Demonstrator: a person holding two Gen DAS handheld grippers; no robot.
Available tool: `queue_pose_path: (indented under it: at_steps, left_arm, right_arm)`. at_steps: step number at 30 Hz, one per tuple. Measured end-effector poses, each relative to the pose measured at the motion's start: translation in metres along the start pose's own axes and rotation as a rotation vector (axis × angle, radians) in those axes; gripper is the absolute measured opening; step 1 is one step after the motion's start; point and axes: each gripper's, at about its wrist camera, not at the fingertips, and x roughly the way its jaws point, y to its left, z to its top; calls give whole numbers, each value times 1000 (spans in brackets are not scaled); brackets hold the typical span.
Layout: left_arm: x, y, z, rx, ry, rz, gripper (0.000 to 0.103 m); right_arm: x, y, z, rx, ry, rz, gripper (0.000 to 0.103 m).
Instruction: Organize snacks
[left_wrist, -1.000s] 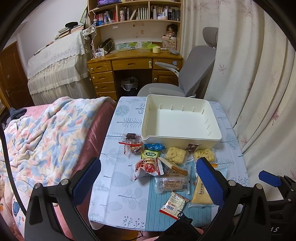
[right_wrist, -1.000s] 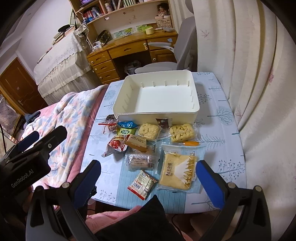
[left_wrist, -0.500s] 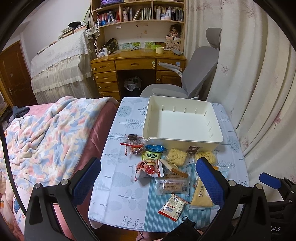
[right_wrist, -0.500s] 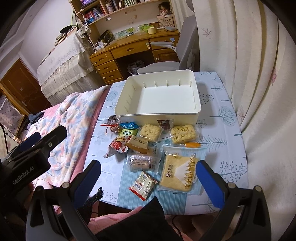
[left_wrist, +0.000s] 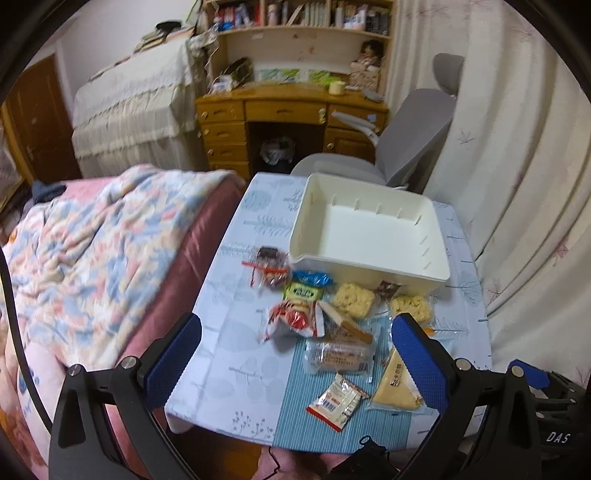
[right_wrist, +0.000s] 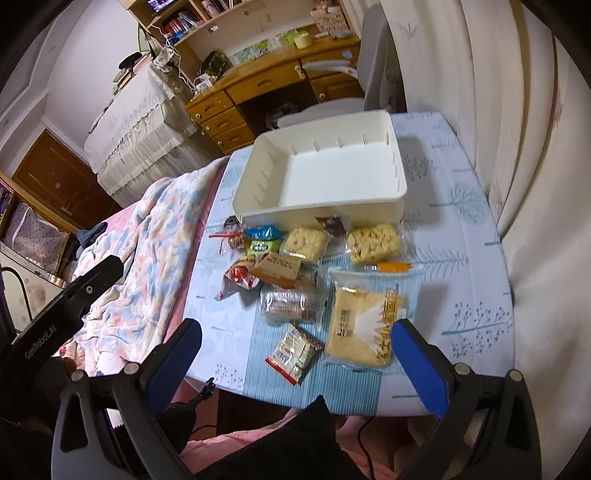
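Bin (right_wrist: 397, 192) sits empty at the table's (right_wrist: 476, 258) far side, snacks in a loose cluster just before its near wall, cake pack (right_wrist: 365, 328) largest and nearest. Both views have tilted and shifted since a second ago; nothing on the table has moved, so sorting has not begun. Left gripper (left_wrist: 295, 354) and right gripper (right_wrist: 295, 354) hover wide open, holding nothing.
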Motion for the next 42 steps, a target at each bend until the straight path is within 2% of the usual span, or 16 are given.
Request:
queue_pose_path:
  at_steps: [4, 12, 18, 23, 32, 38, 42]
  left_arm:
    - [12, 1, -13, -28, 57, 18, 102]
    - [34, -5, -45, -24, 113, -15, 102]
    - [63, -19, -70, 51, 198, -50, 102]
    - [94, -34, -85, 144, 244, -42, 102]
    - [168, -64, -122, 296, 362, -95, 102]
    - [206, -76, -141, 335, 435, -123, 102]
    - [225, -83, -154, 355, 463, -110, 101]
  right_arm:
    - [13, -17, -2, 26, 52, 2, 103]
    - [45, -53, -4, 149, 190, 12, 103]
    - [74, -72, -5, 256, 274, 16, 103]
    - [100, -84, -5, 320, 330, -3, 103]
    - [152, -98, -4, 374, 418, -22, 103]
    - [179, -105, -3, 399, 464, -44, 103]
    - [193, -104, -2, 408, 486, -55, 103]
